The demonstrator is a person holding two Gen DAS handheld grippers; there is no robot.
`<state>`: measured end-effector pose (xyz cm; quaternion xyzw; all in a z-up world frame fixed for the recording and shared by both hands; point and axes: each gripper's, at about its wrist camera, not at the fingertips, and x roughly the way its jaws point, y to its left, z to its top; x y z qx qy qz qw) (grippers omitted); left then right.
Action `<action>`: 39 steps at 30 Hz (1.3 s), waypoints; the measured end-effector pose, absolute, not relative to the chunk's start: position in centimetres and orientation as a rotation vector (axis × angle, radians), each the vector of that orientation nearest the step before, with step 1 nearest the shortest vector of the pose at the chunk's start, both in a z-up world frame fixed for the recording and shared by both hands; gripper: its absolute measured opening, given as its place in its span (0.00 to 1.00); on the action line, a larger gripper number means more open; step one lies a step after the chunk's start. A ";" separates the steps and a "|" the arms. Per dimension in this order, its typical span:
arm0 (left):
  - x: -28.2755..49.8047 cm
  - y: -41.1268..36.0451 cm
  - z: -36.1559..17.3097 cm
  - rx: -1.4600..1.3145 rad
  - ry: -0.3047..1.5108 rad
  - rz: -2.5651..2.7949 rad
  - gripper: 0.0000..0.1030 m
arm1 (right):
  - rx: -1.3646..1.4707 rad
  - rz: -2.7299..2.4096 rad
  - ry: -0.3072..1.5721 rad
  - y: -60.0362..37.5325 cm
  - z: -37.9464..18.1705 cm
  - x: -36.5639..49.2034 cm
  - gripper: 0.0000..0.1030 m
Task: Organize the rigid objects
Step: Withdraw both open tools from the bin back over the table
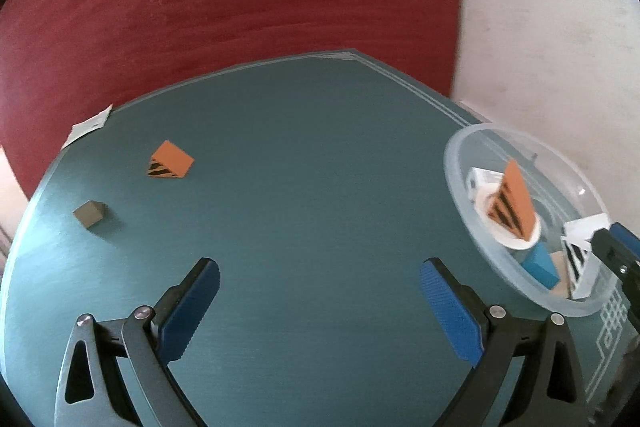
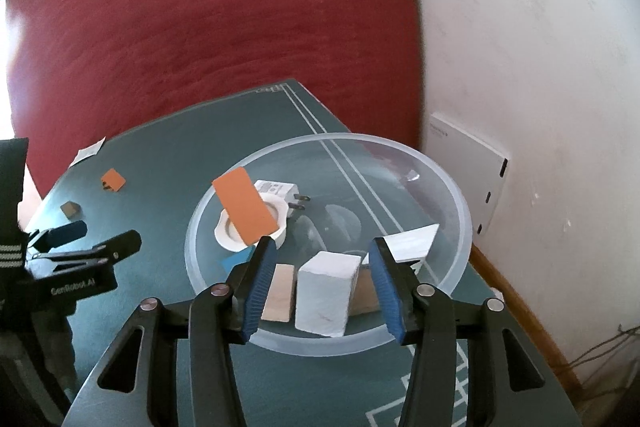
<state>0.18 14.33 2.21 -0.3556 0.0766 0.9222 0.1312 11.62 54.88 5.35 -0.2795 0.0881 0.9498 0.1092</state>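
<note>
White block dropped in the bowl; two pieces left on the table.

Nearest me, my right gripper (image 2: 322, 291) hangs over the clear bowl (image 2: 460, 203), jaws released on either side of the white block (image 2: 326, 293), pads not touching it, so I judge this drop finished. My left gripper (image 1: 320, 303) is spread wide and empty above the green table (image 1: 300, 147). Farther out lie a small brown block (image 1: 90, 213) and an orange wedge (image 1: 170, 163), well apart from the bowl. Next I would reach left for the brown block and square the jaws to its sides.
</note>
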 end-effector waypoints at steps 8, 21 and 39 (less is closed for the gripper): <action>-0.5 15.3 2.3 -1.057 0.204 2.722 0.99 | -0.823 2.841 0.184 52.6 5.6 11.4 0.60; -3.5 16.2 2.9 -1.097 0.187 2.794 0.99 | -0.868 2.938 0.108 48.3 6.1 10.3 0.63; -7.3 17.3 3.5 -1.180 0.077 2.907 0.99 | -1.012 3.073 0.075 42.9 5.6 5.3 0.63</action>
